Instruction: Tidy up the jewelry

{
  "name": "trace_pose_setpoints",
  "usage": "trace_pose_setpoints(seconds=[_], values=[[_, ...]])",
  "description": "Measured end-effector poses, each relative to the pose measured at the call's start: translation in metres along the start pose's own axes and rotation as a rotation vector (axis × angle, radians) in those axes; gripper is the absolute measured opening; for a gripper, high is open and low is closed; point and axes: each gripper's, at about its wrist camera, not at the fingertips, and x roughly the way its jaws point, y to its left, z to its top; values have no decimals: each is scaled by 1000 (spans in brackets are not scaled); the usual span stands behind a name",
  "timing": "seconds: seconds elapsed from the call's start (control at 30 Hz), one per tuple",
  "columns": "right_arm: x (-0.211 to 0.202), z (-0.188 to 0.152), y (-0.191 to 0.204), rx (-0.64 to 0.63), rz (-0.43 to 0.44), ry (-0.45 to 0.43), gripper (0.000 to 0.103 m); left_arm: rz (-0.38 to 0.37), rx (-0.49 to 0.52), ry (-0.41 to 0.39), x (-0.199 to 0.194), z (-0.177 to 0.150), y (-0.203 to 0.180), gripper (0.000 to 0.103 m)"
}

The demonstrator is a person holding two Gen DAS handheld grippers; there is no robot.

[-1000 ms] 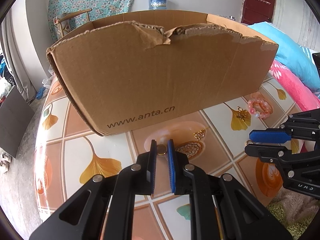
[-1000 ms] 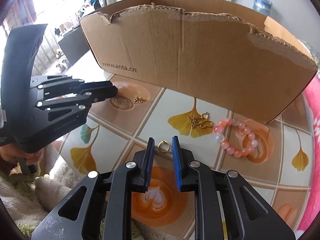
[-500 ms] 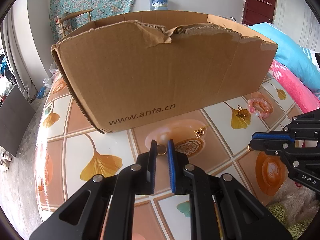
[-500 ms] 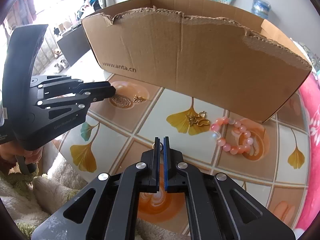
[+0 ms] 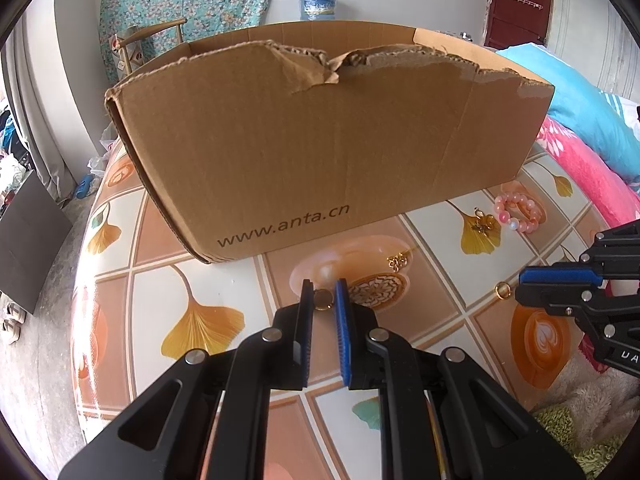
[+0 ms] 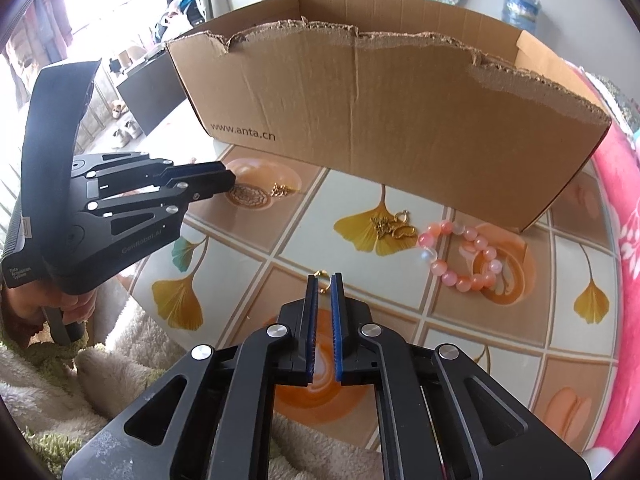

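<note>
**A:** At the table's [image 6: 500, 340] near edge, what is changed?

**B:** The right gripper's [image 6: 325, 279] jaws were spread round a thin gold ring [image 6: 322, 282] a second ago. They have since been closed and then eased slightly. The ring is now pinched at their tips, so one more piece is judged ready for the box [image 6: 380, 120].

**A:** And the left gripper [image 5: 324, 286]?

**B:** It is unmoved. A round gold piece [image 5: 323, 301] is pinched between its pads, before the box.

**A:** What textures are found?

**B:** Ribbed blue rubber, hard bright metal, torn corrugated cardboard and a glossy leaf-printed tabletop. A bracelet [image 6: 464, 256] of smooth pink beads is laid beside a butterfly charm [image 6: 394, 228].
</note>
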Motion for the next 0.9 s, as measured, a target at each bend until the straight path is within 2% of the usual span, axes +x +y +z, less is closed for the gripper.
trace_pose_setpoints(seconds=[0.33, 0.53, 0.9], values=[[7, 2, 3, 3, 5, 14, 8, 0, -2, 2, 0, 0, 0, 11], [10, 5, 2, 11, 14, 4, 22, -1, -2, 2, 0, 0, 1, 11], [15, 9, 13, -30, -57, -32, 22, -3, -5, 2, 1, 0, 1, 11]])
